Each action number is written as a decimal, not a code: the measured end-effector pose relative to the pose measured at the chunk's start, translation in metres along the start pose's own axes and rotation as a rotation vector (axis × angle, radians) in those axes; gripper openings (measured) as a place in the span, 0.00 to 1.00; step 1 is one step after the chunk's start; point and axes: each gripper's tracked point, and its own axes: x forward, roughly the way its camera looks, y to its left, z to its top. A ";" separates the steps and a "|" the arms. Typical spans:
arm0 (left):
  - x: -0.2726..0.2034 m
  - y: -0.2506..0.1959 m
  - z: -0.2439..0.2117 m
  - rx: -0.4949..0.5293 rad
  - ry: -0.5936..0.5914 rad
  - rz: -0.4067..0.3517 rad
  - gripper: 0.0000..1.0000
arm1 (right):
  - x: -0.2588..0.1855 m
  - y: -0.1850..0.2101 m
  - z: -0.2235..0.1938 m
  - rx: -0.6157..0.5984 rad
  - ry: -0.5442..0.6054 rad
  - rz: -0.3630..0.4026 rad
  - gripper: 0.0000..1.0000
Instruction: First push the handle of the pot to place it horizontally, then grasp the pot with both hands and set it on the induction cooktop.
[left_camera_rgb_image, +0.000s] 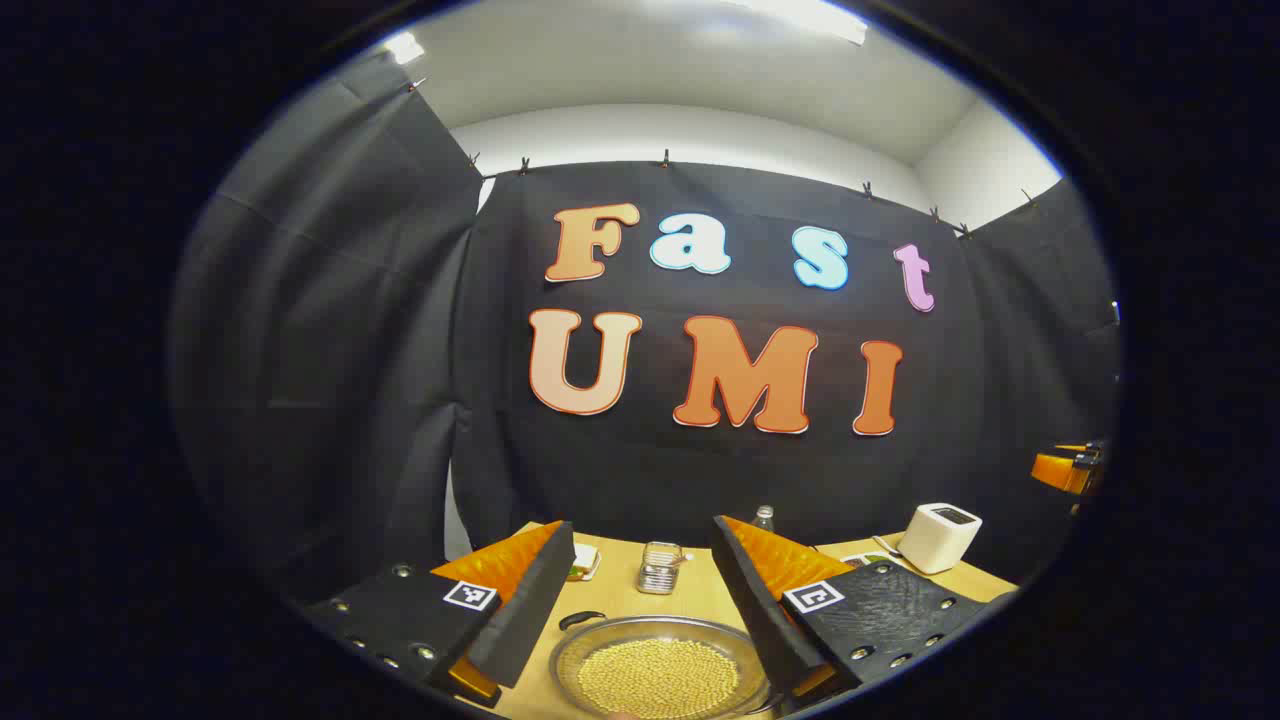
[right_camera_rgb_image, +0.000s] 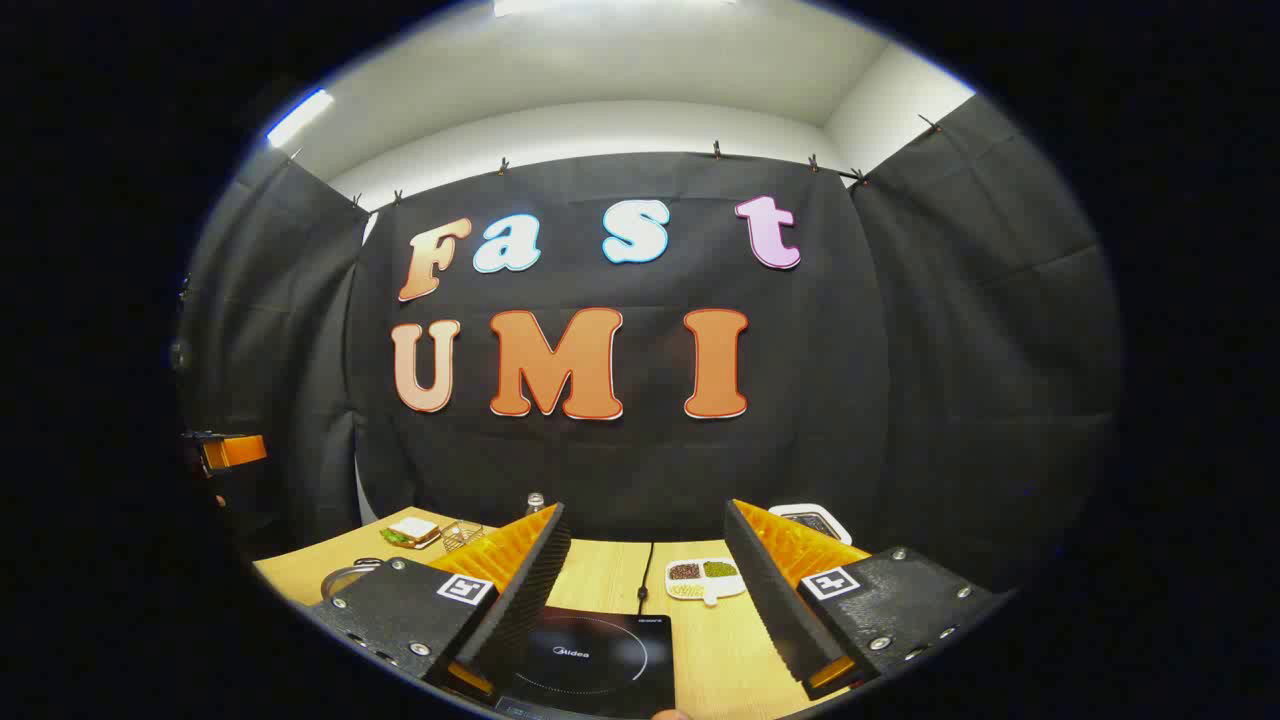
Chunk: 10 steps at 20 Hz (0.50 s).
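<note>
A shallow metal pot (left_camera_rgb_image: 660, 672) holding yellow grains sits on the wooden table, low between the fingers of my left gripper (left_camera_rgb_image: 643, 530), which is open and holds nothing. A dark handle (left_camera_rgb_image: 581, 619) curves off the pot's far-left rim. In the right gripper view the black induction cooktop (right_camera_rgb_image: 592, 655) lies on the table just beneath my right gripper (right_camera_rgb_image: 646, 510), also open with nothing in it. Part of the pot's rim (right_camera_rgb_image: 345, 577) peeks out to the left of that gripper's left finger. Each gripper appears small at the edge of the other's view.
Behind the pot stand a small metal basket (left_camera_rgb_image: 660, 567), a sandwich on a plate (left_camera_rgb_image: 585, 560), a bottle (left_camera_rgb_image: 763, 517) and a white box-shaped appliance (left_camera_rgb_image: 940, 537). A white dish of beans (right_camera_rgb_image: 705, 578) and the cooktop's cable (right_camera_rgb_image: 645, 575) lie behind the cooktop.
</note>
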 end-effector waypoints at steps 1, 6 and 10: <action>-0.002 -0.005 -0.002 0.000 0.002 -0.008 0.88 | 0.001 -0.004 -0.001 0.009 0.006 -0.002 0.96; -0.001 -0.005 -0.010 0.010 0.008 -0.007 0.88 | -0.004 -0.017 0.003 -0.004 0.010 -0.032 0.96; -0.004 -0.006 -0.015 0.007 0.019 -0.015 0.88 | -0.012 -0.022 0.008 -0.013 0.002 -0.040 0.96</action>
